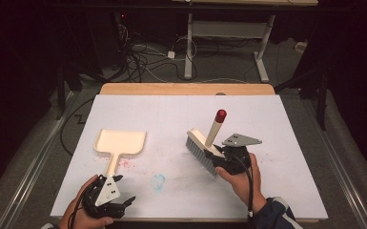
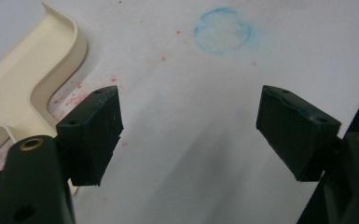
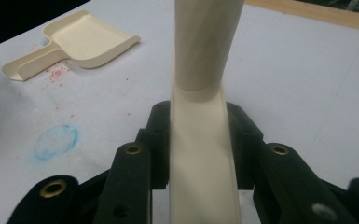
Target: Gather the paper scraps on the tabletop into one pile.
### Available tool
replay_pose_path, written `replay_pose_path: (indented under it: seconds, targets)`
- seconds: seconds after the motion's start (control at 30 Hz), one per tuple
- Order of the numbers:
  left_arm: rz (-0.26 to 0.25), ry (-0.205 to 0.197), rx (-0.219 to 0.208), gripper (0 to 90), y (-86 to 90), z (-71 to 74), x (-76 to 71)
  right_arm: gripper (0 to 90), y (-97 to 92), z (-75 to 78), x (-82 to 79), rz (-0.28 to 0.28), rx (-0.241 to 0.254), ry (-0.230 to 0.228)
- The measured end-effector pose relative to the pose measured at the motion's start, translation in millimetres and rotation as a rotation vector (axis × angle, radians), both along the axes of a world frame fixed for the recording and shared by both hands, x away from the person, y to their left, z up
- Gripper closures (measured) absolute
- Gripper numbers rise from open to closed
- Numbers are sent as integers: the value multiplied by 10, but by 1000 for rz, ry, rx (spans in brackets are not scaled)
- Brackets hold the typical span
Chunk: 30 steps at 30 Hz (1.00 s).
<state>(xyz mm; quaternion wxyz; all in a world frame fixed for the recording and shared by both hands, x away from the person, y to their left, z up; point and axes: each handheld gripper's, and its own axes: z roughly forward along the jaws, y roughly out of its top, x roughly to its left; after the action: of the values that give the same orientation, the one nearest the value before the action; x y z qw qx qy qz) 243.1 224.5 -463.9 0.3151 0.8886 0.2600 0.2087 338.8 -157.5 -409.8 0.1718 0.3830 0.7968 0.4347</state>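
Cream dustpan (image 1: 120,141) lies empty on the white table (image 1: 276,143), red specks beside its handle. Left gripper (image 1: 116,192) jaws wide, just beside that handle. Right gripper (image 1: 218,153) clamps the brush (image 1: 204,143) handle; bristles partly hidden behind it
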Motion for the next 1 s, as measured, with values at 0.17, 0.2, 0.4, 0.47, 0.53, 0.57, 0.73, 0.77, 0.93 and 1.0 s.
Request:
replay_pose_path:
  seconds: [0.17, 0.2, 0.4, 0.47, 0.53, 0.57, 0.73, 0.77, 0.93, 1.0]
  targets:
    - [7, -2, -3, 216, 12, 4, 0, 675, -45, 118, -47, 18, -30, -61]
    - [6, -3, -2, 217, 13, 4, -1, 674, -54, 137, -60, 21, -35, -73]
    - [5, -4, 2, 217, 15, 5, -1, 673, -117, 244, -140, 86, -53, -96]
    - [4, -4, 0, 217, 15, 7, -4, 672, -138, 251, -166, 100, -62, -104]
    - [5, -3, 2, 217, 17, 6, -5, 672, -166, 245, -184, 110, -76, -102]
    - [5, -2, 2, 217, 18, 6, -4, 673, -183, 237, -191, 111, -75, -109]
    - [4, -2, 5, 216, 12, 5, -7, 676, -245, 186, -185, 119, -86, -92]
    - [4, -3, 5, 217, 14, 6, -7, 676, -258, 184, -183, 127, -80, -86]
    - [4, -4, 7, 217, 18, 4, -4, 677, -325, 255, -225, 164, -21, -115]
    - [4, -4, 7, 217, 18, 4, -4, 677, -352, 301, -260, 180, -2, -136]
